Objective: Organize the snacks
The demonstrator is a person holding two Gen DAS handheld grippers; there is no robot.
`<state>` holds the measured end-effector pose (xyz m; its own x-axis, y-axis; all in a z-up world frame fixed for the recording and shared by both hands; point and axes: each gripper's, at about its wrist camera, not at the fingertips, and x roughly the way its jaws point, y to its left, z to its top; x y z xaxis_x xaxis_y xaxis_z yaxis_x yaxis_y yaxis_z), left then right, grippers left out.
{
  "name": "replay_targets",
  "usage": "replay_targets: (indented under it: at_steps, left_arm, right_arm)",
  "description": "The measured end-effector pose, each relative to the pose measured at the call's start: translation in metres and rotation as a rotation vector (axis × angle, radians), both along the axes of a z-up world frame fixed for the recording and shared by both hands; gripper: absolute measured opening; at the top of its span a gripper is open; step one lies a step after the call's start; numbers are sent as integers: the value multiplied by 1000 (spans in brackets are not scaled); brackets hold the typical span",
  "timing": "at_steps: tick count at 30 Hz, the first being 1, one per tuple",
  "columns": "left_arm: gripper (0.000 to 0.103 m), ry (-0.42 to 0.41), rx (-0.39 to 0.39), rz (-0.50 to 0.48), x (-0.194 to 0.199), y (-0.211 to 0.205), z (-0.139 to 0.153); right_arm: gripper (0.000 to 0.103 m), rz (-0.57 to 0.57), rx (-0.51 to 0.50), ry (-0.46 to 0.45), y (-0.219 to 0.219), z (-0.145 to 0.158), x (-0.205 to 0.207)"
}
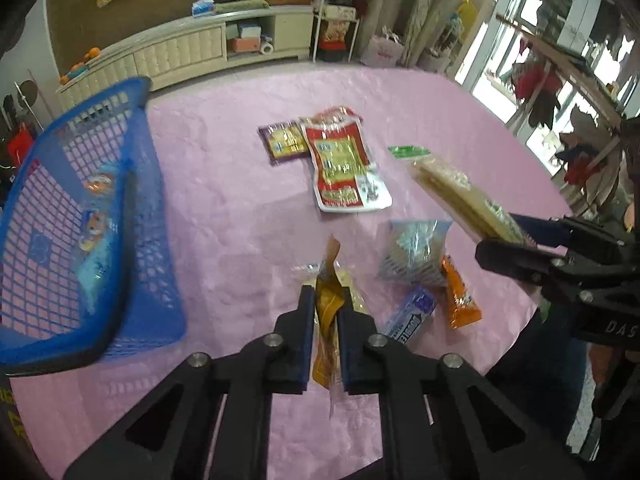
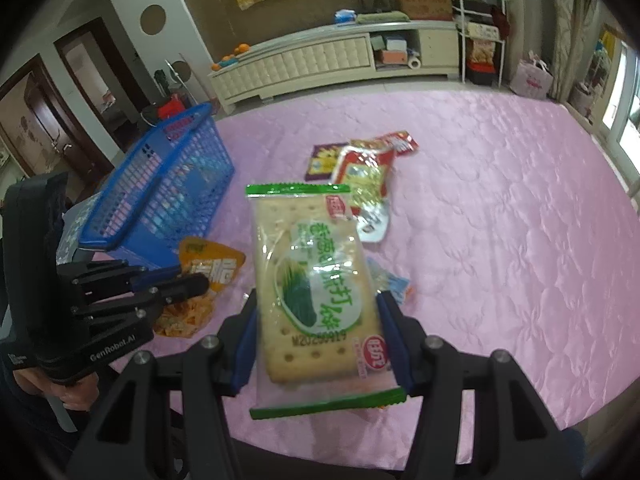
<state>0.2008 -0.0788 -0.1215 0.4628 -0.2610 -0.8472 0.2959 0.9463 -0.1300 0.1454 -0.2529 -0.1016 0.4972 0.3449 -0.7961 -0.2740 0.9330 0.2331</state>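
At lower centre, our left gripper (image 1: 325, 304) pinches an orange snack pouch (image 1: 326, 320) tight; our right gripper (image 2: 316, 320) clamps a green-edged cracker packet (image 2: 316, 280). The blue basket (image 1: 132, 216) stands at frame left on pink cloth (image 1: 224, 208).

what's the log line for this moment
left gripper: shut on orange snack pouch | right gripper: shut on cracker pack | blue basket: left of both, some snacks inside
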Motion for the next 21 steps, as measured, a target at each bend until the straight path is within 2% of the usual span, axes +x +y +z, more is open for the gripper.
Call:
replay_targets:
  at_steps: [8,14,21]
  left_arm:
    - [9,-114,-26,37,-10,32,56]
    - [9,-186,-11,79,-15,60,89]
    - [9,-235,12,132,-19,98,112]
  right_arm:
    - [60,58,-9,-65,34,30,2]
    - [60,115,0,-114,64,54,9]
    - [60,182,-3,-158,102,72,19]
